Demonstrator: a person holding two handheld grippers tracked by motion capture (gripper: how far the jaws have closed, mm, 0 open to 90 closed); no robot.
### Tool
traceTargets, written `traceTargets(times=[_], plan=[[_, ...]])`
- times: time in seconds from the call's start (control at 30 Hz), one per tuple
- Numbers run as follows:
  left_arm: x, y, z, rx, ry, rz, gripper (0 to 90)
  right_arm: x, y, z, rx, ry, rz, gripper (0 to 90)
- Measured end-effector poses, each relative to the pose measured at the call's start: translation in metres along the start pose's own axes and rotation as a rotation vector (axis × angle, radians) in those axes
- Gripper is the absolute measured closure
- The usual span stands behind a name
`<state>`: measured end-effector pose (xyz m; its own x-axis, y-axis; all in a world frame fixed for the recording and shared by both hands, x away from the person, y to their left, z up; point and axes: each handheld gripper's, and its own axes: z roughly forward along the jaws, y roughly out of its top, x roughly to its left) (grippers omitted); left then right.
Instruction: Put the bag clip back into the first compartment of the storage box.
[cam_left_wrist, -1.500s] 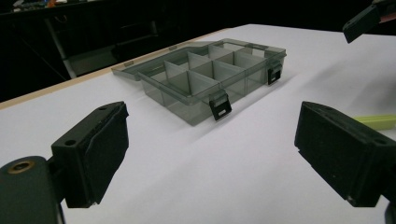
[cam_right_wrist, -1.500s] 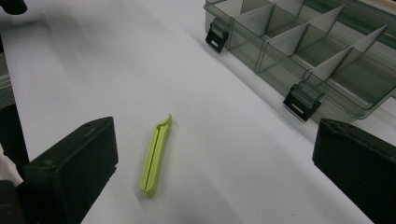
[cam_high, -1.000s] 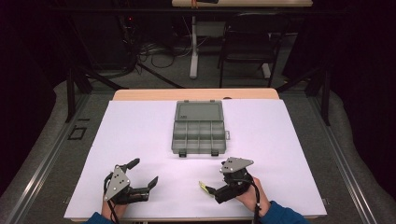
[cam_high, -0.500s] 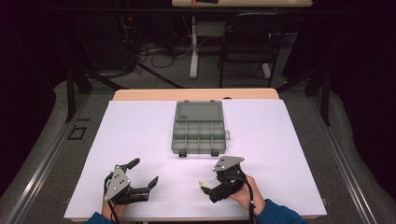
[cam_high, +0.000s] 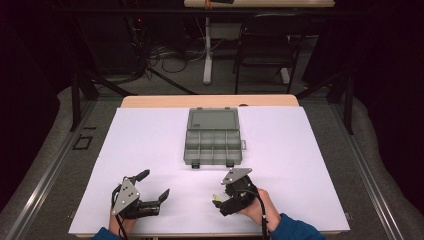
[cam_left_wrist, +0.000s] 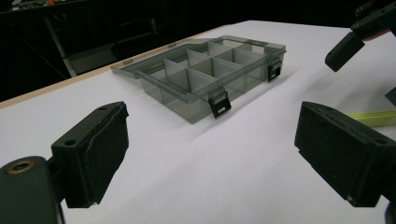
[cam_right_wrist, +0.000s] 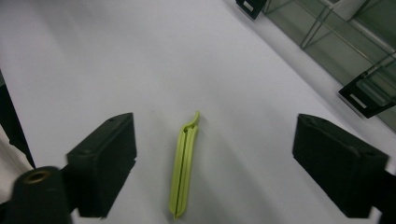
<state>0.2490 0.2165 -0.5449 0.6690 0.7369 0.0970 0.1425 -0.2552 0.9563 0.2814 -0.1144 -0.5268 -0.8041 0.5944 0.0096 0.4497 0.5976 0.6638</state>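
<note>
White table (cam_high: 150, 150), empty open organizer box (cam_high: 213, 142)

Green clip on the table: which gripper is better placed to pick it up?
Right. The right gripper sits over the green clip, its jaws on either side and just closing, pads not yet touching. The left gripper stands open off to the side, with nothing between its jaws.

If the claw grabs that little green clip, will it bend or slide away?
The clip looks like thin, hard plastic, so it's probably stiff and very light. It lies flat on the smooth white table, so it may skid if nudged. The right claw, jaws just closing, has it between them untouched; so low and narrow, it could slip out.
</note>
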Motion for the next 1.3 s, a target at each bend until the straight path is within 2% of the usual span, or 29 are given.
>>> traceTargets(times=[0.1,0.17,0.2,0.3,0.5,0.53,0.83,0.97,1.3], plan=[[0.000,0.000,0.000,0.001,-0.002,-0.003,9.9,0.002,-0.001,0.003,0.019,0.007,0.001,28.2],[0.000,0.000,0.000,-0.001,-0.004,-0.002,9.9,0.003,-0.002,0.004,0.022,0.006,0.001,31.4],[0.000,0.000,0.000,0.001,-0.007,-0.002,9.9,0.005,-0.003,0.006,0.043,0.009,0.002,40.8],[0.000,0.000,0.000,0.001,-0.008,-0.001,9.9,0.007,-0.004,0.008,0.055,0.017,0.016,51.5],[0.000,0.000,0.000,-0.002,-0.012,-0.001,9.9,0.007,-0.006,0.011,0.078,0.029,0.021,61.2],[0.000,0.000,0.000,-0.002,-0.012,-0.001,9.9,0.008,-0.007,0.012,0.081,0.037,0.028,65.1],[0.000,0.000,0.000,-0.002,-0.017,-0.002,9.9,0.008,-0.009,0.017,0.098,0.042,0.038,74.6],[0.000,0.000,0.000,0.000,-0.023,0.000,9.9,0.006,-0.010,0.018,0.097,0.047,0.065,78.4],[0.000,0.001,0.000,-0.005,-0.021,-0.002,9.9,0.005,-0.011,0.017,0.086,0.043,0.069,80.4]])
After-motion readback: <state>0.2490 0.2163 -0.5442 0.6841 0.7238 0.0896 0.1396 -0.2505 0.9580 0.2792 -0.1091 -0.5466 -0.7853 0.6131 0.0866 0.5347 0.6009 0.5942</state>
